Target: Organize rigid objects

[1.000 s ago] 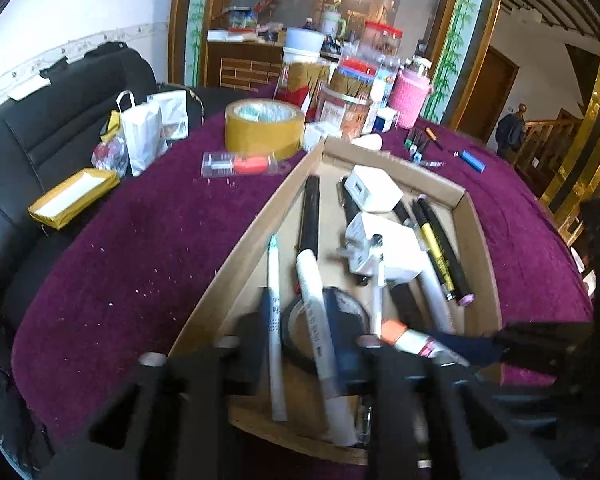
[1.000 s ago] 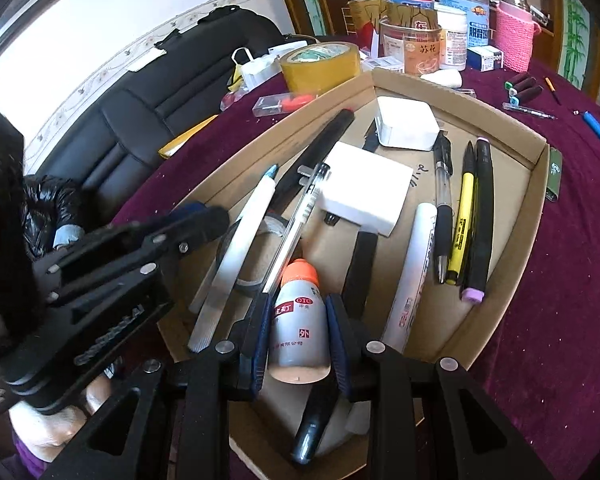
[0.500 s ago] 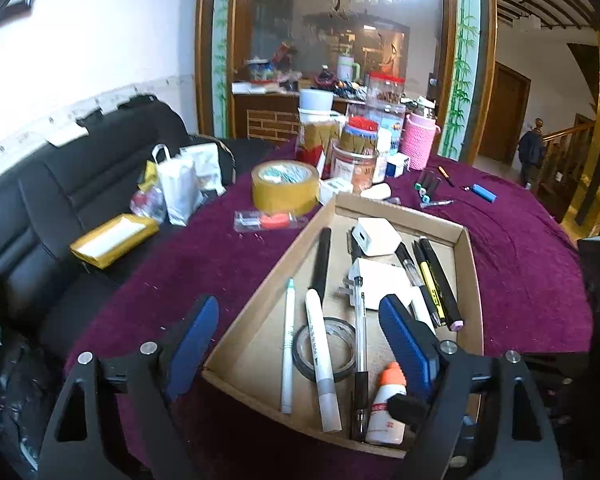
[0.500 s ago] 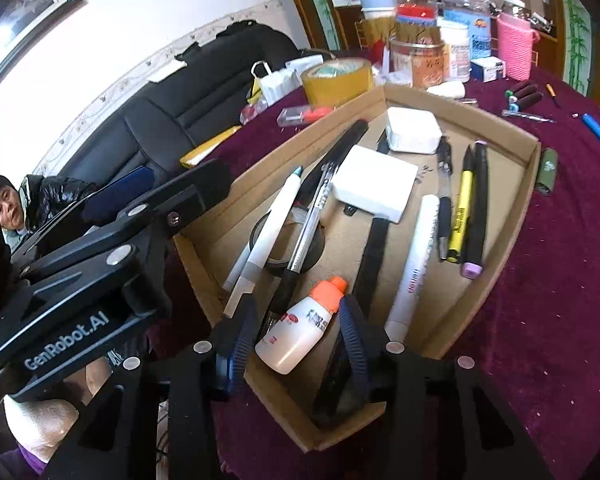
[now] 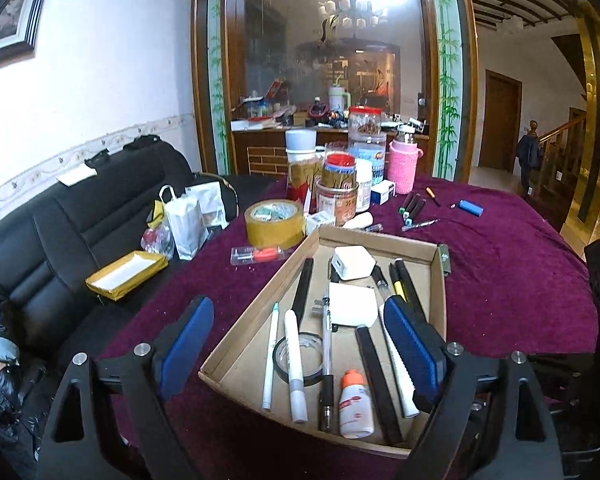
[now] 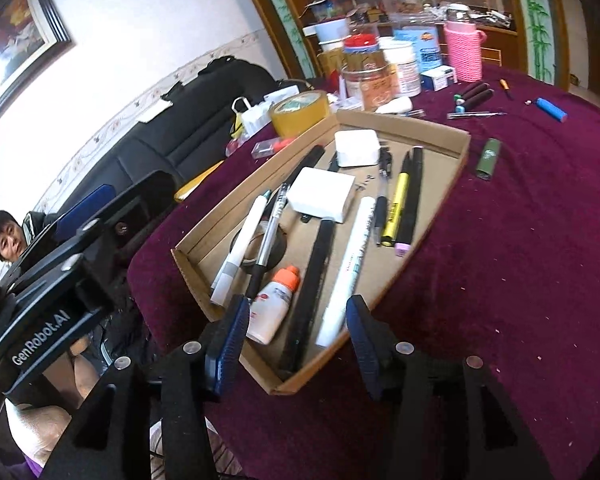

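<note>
- The cardboard tray (image 5: 440,280) sits on the purple-clothed surface (image 5: 520,280), filled with pens, two white chargers and a ring of tape, most lying lengthwise from the near rim toward the far one.
- At its near end lies the small white bottle (image 6: 274,304) with an orange cap, its long axis along the tray, cap pointing away.
- The right claw (image 6: 296,340) hangs just short of the near rim with the bottle straight ahead; its jaws are opening and nothing is between the pads.
- The left claw (image 5: 300,352) stands off, its jaws opening wide and empty.
- Loose things remain outside: a green lighter (image 6: 489,158) just beside the tray's right wall, and markers (image 6: 474,96) and a blue lighter (image 6: 552,109) farther back.
- I judge the right claw nearer to these.
</note>
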`<control>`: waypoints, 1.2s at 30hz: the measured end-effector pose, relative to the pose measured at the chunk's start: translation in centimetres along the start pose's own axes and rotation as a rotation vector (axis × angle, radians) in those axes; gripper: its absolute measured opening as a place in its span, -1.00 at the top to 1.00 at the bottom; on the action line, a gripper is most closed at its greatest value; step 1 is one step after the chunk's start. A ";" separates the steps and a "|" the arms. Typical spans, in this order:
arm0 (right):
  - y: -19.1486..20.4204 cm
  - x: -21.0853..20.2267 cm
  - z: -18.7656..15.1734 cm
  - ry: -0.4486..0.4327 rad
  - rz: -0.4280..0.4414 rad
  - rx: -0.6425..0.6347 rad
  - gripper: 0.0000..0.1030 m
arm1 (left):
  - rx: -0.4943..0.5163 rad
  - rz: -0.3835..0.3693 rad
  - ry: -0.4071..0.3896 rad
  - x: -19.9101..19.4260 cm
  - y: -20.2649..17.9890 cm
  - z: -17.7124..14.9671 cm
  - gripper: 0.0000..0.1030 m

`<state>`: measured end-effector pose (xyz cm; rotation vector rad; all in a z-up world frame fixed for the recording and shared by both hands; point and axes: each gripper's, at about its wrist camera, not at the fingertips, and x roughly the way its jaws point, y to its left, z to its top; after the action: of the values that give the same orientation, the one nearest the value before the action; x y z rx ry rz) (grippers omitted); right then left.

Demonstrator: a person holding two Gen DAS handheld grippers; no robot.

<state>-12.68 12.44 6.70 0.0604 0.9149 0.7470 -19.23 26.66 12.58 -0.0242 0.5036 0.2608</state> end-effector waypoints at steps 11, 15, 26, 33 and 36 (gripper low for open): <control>-1.5 -3.1 -1.5 -0.078 -0.033 0.024 -0.15 | 0.043 0.074 -0.130 -4.0 -2.6 0.3 -0.90; -1.6 -4.2 -1.8 -0.107 -0.051 0.016 -0.17 | 0.049 0.146 -0.222 -5.9 -3.5 0.4 -1.00; -1.8 -6.4 -2.8 -0.176 -0.072 0.002 -0.24 | 0.025 0.242 -0.474 -11.8 -5.3 0.1 -1.00; -0.5 -9.3 -4.2 -0.350 -0.214 -0.067 -0.41 | -0.069 0.117 -0.266 -10.2 -4.3 0.9 -1.00; 0.6 -11.1 -5.5 -0.510 -0.383 -0.115 -0.94 | -0.114 0.067 -0.173 -8.8 -3.6 0.7 -1.00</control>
<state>-21.31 4.73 11.22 -0.0263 0.3776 0.3943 -25.46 21.10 17.25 -0.0951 0.3175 0.3542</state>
